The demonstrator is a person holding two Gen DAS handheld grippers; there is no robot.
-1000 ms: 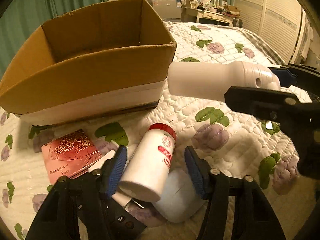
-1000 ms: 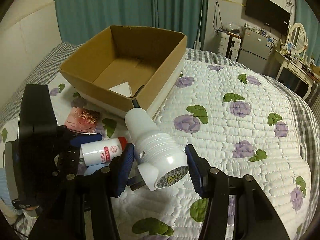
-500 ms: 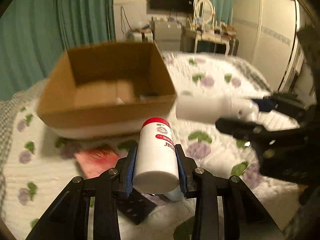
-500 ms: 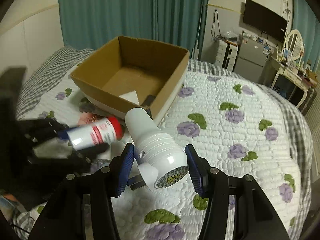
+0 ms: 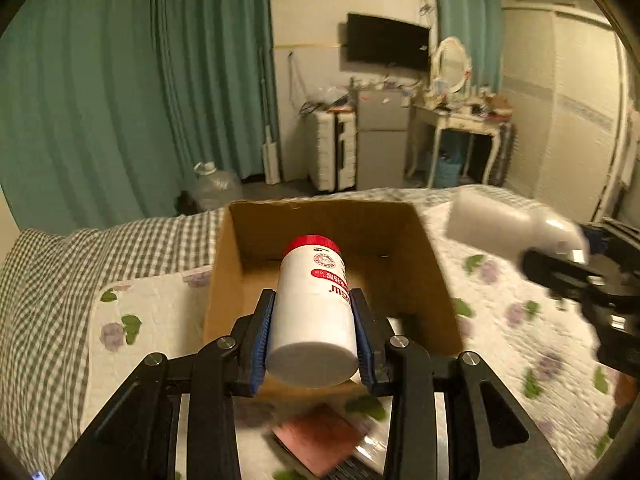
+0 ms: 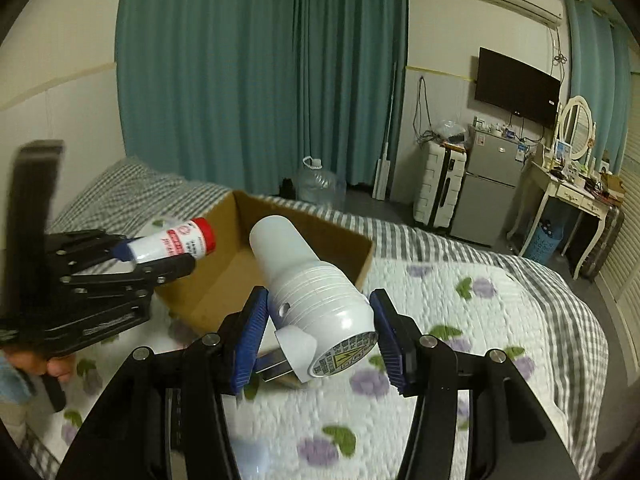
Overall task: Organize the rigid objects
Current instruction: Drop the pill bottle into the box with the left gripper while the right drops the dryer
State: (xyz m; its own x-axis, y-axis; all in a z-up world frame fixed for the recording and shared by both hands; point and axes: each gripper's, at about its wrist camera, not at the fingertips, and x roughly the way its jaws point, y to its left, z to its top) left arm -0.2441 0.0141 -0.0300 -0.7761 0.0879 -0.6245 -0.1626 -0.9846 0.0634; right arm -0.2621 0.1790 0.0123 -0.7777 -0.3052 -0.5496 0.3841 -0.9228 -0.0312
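- Left wrist view: the left hand-held gripper [image 5: 314, 344] is clenched on a white bottle with a red cap [image 5: 314, 304], its blue pads pressing both sides of the lower body. The bottle points cap-first toward the open cardboard box [image 5: 434, 280], which sits on the quilted bed [image 5: 140, 320] toward its far edge. The bottle is held in the air in front of the box's near wall, cap overlapping the box interior.
- Same view: a pink booklet [image 5: 320, 440] lies on the bed below the gripper, just before the box's near wall. At the right, blurred, the other gripper carries a white cylindrical device [image 5: 516, 228].
- Right wrist view: the right hand-held gripper [image 6: 320, 340] grasps the white cylindrical device [image 6: 312, 288] by its wide ribbed end, which bears a warning label; a plug sticks out beneath. It hangs above the bed beside the box's [image 6: 360, 256] near corner.
- Same view: the left gripper [image 6: 160, 258] holds the red-capped bottle [image 6: 176, 242] over the box's left edge.
- Judgement: the step is dropping both items into the box. To do it well, carry each fully past the rim, lower it near the floor, then release 1 at a time so the 2 grippers do not collide.
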